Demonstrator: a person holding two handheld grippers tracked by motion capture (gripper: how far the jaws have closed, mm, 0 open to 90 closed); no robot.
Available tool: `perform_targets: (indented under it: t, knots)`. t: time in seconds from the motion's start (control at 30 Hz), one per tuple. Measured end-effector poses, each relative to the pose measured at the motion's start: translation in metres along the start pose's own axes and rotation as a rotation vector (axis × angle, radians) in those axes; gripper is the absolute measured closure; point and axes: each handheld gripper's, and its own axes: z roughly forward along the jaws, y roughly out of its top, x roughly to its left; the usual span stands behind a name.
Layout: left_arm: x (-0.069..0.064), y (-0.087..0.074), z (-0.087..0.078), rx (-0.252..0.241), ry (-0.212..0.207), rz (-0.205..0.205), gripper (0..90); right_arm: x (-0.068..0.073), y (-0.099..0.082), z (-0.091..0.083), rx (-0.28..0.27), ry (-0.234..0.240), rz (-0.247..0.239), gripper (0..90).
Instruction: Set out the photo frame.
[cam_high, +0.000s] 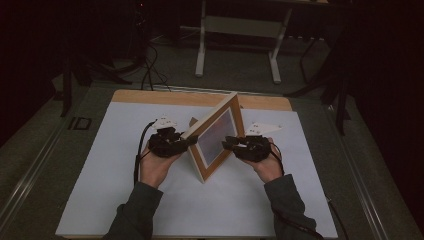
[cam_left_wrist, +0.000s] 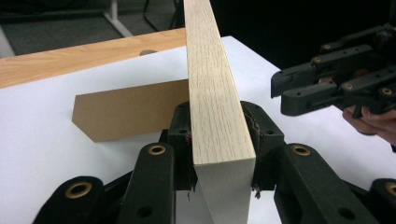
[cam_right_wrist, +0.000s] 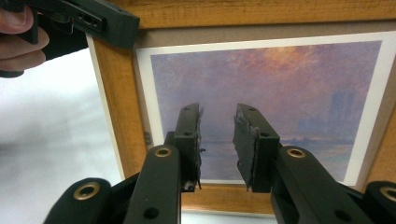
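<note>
The left gripper view looks along the top edge of a wooden picture frame (cam_left_wrist: 215, 93). Here the left gripper (cam_left_wrist: 223, 140) has its fingers (cam_left_wrist: 181, 130) clamped on the frame's side bar, one pad on each face of the wood. The bar's long axis runs away from these fingers, toward the far edge of the desk (cam_left_wrist: 56, 135). Behind the frame, a brown cardboard stand (cam_left_wrist: 126, 112) rests on the white desk surface.

In the high view the frame (cam_high: 216, 136) stands tilted near the middle of the desk (cam_high: 100, 175), between the two hands. The left gripper (cam_high: 187, 141) grips its left edge, and the right gripper (cam_high: 226, 145) is just in front of the picture side, close to it.

The right gripper view shows the right gripper (cam_right_wrist: 217, 140) with its fingers (cam_right_wrist: 189, 135) apart and nothing between them. The glass with the purple print (cam_right_wrist: 280, 84) lies straight ahead of them, so the frame faces these fingers flat. I judge that the right hand must go to the frame's edge for a grip, because the flat face gives nothing to pinch.

By count: one frame, one stand, two grippers, one desk.
</note>
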Motion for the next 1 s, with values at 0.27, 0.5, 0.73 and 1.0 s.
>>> perform_targets:
  t: [0.27, 0.5, 0.73, 1.0]
  knots:
    - [0.017, 0.000, -0.009, 0.018, -0.069, 0.035, 69.0, -0.001, -0.001, -0.001, 0.001, -0.004, 0.005, 70.5]
    - [0.028, 0.002, -0.014, 0.049, -0.119, 0.070, 68.8, -0.003, -0.001, -0.002, -0.001, -0.009, 0.007, 70.3]
    - [0.041, 0.004, -0.018, 0.065, -0.179, 0.074, 69.3, -0.004, -0.001, -0.002, 0.002, -0.017, 0.005, 70.2]
    - [0.052, 0.006, -0.019, 0.089, -0.224, 0.086, 69.4, -0.007, 0.000, -0.006, 0.000, -0.027, 0.005, 70.1]
